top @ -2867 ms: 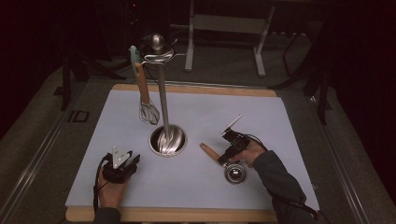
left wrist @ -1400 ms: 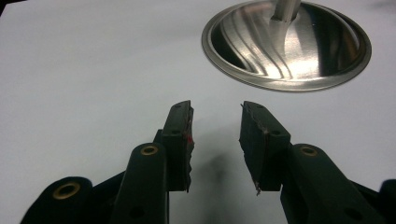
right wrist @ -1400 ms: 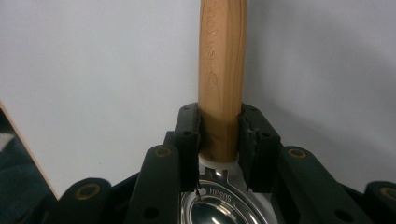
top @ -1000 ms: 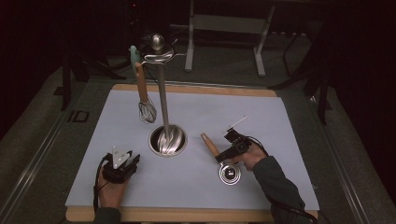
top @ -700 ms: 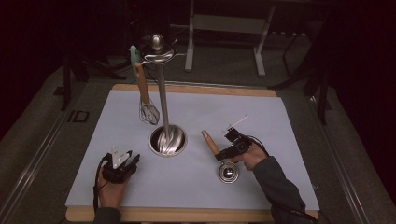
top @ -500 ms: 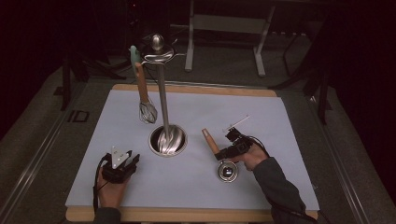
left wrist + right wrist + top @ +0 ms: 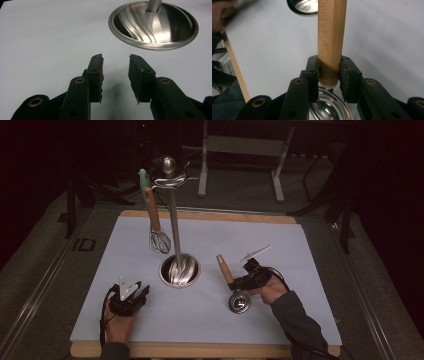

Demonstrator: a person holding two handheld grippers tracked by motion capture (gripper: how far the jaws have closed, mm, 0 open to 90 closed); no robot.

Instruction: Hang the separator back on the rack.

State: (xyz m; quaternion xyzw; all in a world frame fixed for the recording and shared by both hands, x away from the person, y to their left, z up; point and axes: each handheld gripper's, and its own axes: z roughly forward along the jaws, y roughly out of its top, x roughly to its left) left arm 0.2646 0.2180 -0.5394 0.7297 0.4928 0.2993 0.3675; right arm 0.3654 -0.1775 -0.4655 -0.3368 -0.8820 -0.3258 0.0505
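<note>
A ladle with a wooden handle and a round metal bowl sits at the right of the white mat. My right gripper is shut on the handle near its lower end, with the metal bowl just below the pads. The handle's free end slants up toward a metal stand. A whisk hangs by its wooden handle from the stand's top. My left gripper rests near the front left, open with nothing between its fingers, facing the stand's round base.
The white mat covers a wooden board whose front edge lies near the person's forearms. The stand's base occupies the mat's middle. In the right gripper view, the board's edge and the other hand show at the left.
My right gripper has edged left toward the stand with the ladle, and the handle's free end has lifted a little. The left gripper has kept still.
</note>
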